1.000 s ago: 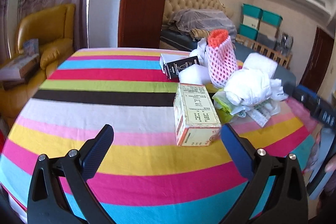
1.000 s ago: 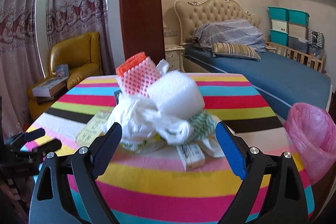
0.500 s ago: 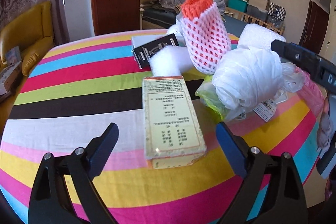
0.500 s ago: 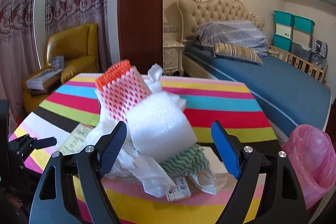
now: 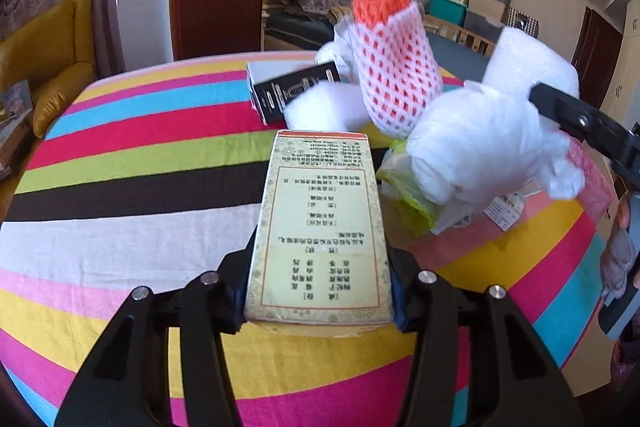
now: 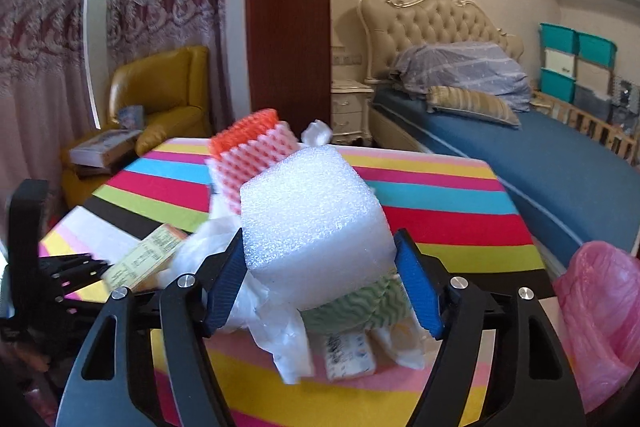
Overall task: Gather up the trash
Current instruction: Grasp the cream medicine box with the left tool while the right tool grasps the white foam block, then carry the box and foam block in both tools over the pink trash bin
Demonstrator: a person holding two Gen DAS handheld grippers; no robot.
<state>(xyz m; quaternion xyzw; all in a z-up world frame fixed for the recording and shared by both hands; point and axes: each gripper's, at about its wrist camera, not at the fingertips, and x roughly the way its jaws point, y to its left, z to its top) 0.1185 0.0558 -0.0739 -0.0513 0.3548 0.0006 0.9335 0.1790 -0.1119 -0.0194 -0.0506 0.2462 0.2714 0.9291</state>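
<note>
Cardboard box point(image 5: 320, 227) now sits clamped in the left gripper point(image 5: 318, 291), while the right gripper point(image 6: 320, 291) has closed around the foam block point(image 6: 312, 223) beside it, so both look ready to lift.

R gripper point(image 6: 320, 287) clamps foam block point(image 6: 316, 223), pads touching both sides. Net sleeve point(image 6: 252, 143) at 11 o'clock, yellow box point(image 6: 144, 259) at 9, pink bag point(image 6: 600, 315) at 3.

My left gripper point(image 5: 318, 301) sits around the carton point(image 5: 320, 227) on the table point(image 5: 120, 227); behind it lies the small box point(image 5: 294, 91), with the foam block point(image 6: 316, 227) to its right between my right gripper point(image 6: 322, 285) fingers.
</note>
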